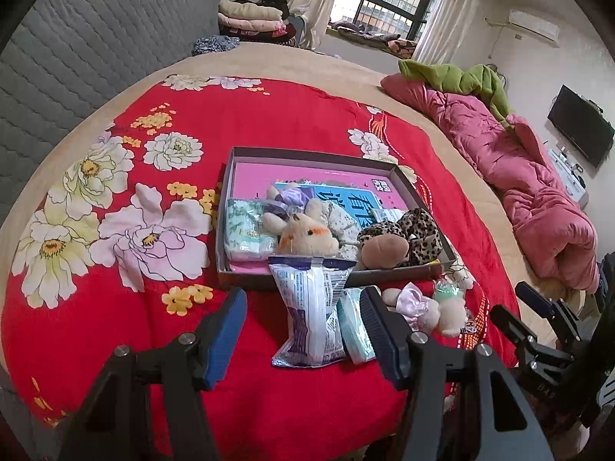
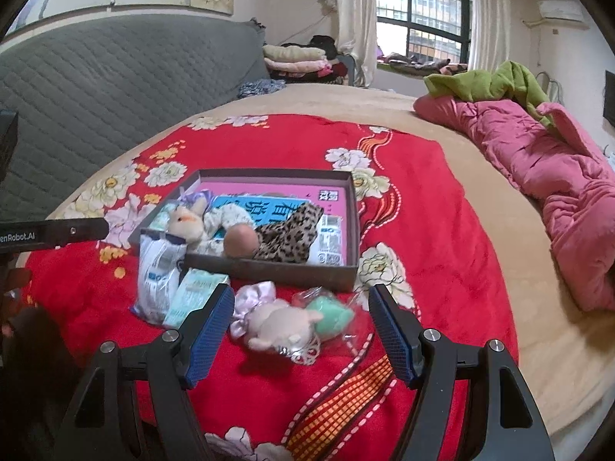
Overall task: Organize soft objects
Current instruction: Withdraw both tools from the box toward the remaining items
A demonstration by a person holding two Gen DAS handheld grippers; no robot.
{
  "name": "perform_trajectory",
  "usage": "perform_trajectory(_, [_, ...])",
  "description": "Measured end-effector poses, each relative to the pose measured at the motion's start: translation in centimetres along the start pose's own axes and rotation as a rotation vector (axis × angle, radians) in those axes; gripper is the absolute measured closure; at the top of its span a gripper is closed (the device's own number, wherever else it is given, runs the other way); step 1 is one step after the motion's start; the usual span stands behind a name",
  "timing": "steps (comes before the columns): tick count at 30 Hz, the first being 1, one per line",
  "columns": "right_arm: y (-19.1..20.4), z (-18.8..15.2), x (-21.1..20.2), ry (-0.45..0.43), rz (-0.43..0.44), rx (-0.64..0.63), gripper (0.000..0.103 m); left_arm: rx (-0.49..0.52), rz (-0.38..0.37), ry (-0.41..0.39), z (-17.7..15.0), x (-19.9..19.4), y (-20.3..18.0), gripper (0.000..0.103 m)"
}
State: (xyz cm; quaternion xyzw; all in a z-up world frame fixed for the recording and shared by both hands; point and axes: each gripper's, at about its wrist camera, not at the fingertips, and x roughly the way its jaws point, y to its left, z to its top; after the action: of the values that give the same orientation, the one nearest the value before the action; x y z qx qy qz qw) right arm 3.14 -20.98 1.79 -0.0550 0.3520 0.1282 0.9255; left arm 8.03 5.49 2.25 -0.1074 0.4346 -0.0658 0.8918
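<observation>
Both grippers are held spread and empty above the red blanket [image 2: 442,249] on the bed. The left gripper [image 1: 303,330] is poised over a white bag [image 1: 311,307]; the right gripper [image 2: 301,326] is poised over a small plush [image 2: 280,326]. Other plush toys are seen in the box [image 2: 269,269] just beyond.

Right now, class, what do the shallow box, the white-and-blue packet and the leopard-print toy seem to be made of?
Shallow box: probably cardboard, matte brown, thin straight walls.
White-and-blue packet: plastic film, glossy and crinkled, with a crimped top.
Leopard-print toy: plush fabric, fuzzy, softly rounded.
</observation>
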Motion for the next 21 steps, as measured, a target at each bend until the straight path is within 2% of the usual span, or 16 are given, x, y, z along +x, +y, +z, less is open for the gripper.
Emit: perform_trajectory(21, [0.6, -2.0, 0.8, 0.046, 0.024, -0.01, 0.029, 0.029, 0.002, 0.073, -2.2, 1.3, -1.4, 0.042])
